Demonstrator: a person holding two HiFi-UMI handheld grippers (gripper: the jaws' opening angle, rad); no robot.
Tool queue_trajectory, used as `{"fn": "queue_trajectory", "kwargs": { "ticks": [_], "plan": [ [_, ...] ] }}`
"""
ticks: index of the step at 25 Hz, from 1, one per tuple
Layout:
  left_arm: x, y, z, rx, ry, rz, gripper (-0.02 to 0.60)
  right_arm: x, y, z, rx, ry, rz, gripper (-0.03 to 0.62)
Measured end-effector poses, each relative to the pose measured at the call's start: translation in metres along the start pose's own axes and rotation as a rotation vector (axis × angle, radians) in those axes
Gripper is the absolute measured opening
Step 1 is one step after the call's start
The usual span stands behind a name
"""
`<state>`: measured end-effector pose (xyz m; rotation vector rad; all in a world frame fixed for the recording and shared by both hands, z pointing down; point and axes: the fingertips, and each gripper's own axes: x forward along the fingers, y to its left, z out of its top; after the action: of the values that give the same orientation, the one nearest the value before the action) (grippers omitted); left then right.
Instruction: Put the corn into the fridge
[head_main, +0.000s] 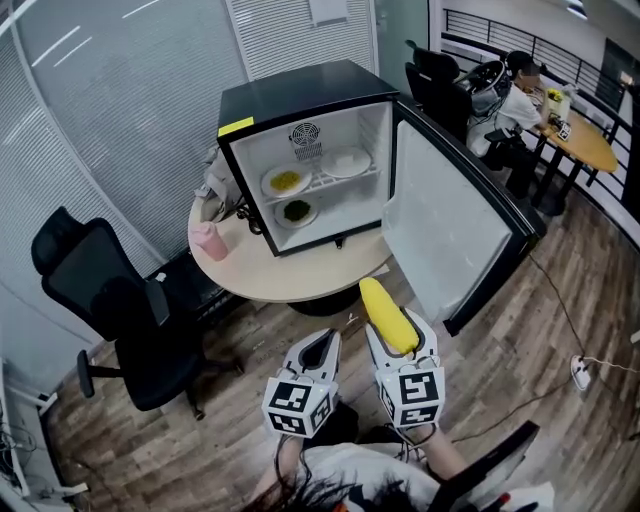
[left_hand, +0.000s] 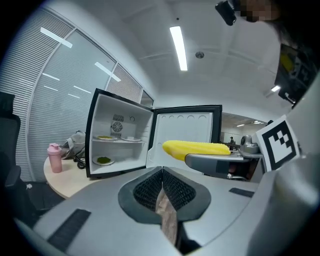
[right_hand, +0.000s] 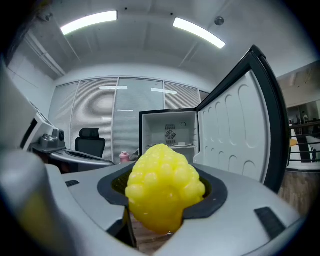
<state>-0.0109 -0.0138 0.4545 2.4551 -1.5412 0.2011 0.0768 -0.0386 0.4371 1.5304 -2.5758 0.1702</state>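
Observation:
A yellow corn cob (head_main: 387, 314) sticks out forward from my right gripper (head_main: 398, 340), whose jaws are shut on it; its knobbly tip (right_hand: 164, 187) fills the right gripper view. The small black fridge (head_main: 305, 155) stands on a round table (head_main: 290, 272) ahead, its door (head_main: 455, 225) swung wide to the right. Inside are two shelves with plates: one with yellow food (head_main: 286, 181), one empty (head_main: 347, 162), one with green food (head_main: 296, 211). My left gripper (head_main: 318, 352) is shut and empty, beside the right one; in the left gripper view the corn (left_hand: 195, 148) shows at right.
A pink bottle (head_main: 208, 241) and a grey bag (head_main: 215, 185) sit on the table left of the fridge. A black office chair (head_main: 115, 310) stands at left. A person sits at a far table (head_main: 580, 140) at upper right. A power strip (head_main: 581, 372) lies on the wooden floor.

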Motion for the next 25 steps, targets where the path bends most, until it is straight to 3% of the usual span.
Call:
{"fn": "queue_trajectory", "kwargs": {
  "ticks": [25],
  "plan": [
    [0.075,0.116,0.023,-0.014,0.037,-0.103,0.011,0.128,0.001,0.005,0.049,0.096,-0.116,0.261]
  ]
}}
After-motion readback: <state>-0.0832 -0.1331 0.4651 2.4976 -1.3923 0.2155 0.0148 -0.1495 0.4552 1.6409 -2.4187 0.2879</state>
